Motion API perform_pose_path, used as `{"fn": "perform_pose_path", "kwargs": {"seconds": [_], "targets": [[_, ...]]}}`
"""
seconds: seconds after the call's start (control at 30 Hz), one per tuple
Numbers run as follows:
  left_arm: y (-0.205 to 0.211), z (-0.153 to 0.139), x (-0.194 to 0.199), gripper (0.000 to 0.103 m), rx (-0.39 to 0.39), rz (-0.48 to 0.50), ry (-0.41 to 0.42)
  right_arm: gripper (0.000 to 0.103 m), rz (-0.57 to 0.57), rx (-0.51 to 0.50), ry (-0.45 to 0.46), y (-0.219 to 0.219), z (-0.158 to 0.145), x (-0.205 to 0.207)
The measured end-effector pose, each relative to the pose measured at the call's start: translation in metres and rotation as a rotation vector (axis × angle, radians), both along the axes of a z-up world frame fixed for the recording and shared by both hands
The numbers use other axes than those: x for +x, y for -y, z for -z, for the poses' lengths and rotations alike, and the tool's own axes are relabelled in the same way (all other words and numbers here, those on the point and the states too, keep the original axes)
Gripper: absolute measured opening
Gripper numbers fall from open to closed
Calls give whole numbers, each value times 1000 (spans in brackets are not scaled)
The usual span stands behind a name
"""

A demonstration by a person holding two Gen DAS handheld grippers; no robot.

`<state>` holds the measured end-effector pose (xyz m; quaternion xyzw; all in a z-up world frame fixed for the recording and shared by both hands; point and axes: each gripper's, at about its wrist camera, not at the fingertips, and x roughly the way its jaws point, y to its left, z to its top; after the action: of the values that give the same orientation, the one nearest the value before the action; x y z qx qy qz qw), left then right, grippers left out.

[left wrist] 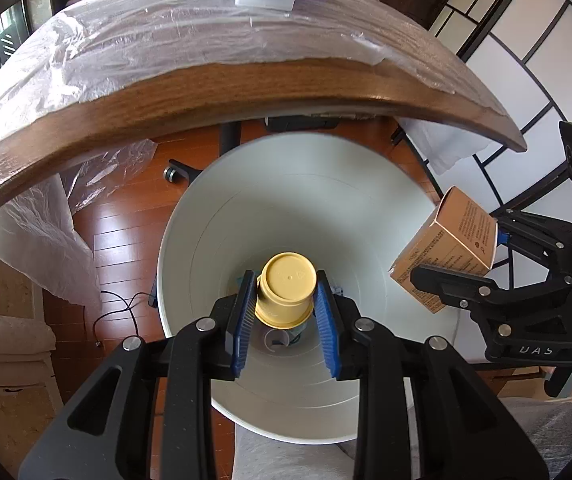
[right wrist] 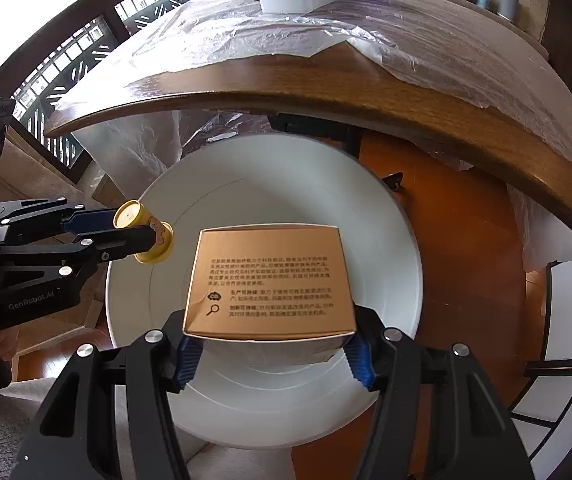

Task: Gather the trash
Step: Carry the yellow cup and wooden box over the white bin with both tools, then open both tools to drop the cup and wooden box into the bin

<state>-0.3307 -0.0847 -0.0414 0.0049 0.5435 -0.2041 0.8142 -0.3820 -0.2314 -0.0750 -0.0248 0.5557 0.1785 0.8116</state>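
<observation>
A yellow cup [left wrist: 286, 290] is clamped in the left tongs [left wrist: 286, 316], a tan carton [right wrist: 270, 284] in the right tongs [right wrist: 272, 356], both held over the white bin [left wrist: 385, 240], the carton at the cup's 3 o'clock.

The left hand-held gripper [left wrist: 286, 300] points steeply downward, jaws clamped tight on something small; the right hand-held gripper [right wrist: 272, 354] tilts down alongside, jaws gripping wider.
</observation>
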Motion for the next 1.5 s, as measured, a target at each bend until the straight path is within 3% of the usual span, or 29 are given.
{"fn": "perform_pose_path", "kwargs": {"seconds": [0.9,1.07,1.1,1.13,1.37,1.43,1.5], "targets": [[16,34,18,31,68,70,-60,58,-18,-34,-72,-4,29,10],[15,36,19,33,53,80,-86,61,-6,-41,-81,-1,30,8],[16,36,19,47,62,79,-81,70,-1,-40,-73,1,28,7],[15,34,19,67,78,71,-71,77,7,-41,-54,3,24,5],[-1,-5,10,72,29,39,38,82,-12,-60,98,6,-20,-7],[-10,-33,9,89,-11,28,117,95,-19,-57,181,2,-41,-9],[-20,-63,9,98,-39,4,224,96,-26,-44,253,-3,-61,-8]]}}
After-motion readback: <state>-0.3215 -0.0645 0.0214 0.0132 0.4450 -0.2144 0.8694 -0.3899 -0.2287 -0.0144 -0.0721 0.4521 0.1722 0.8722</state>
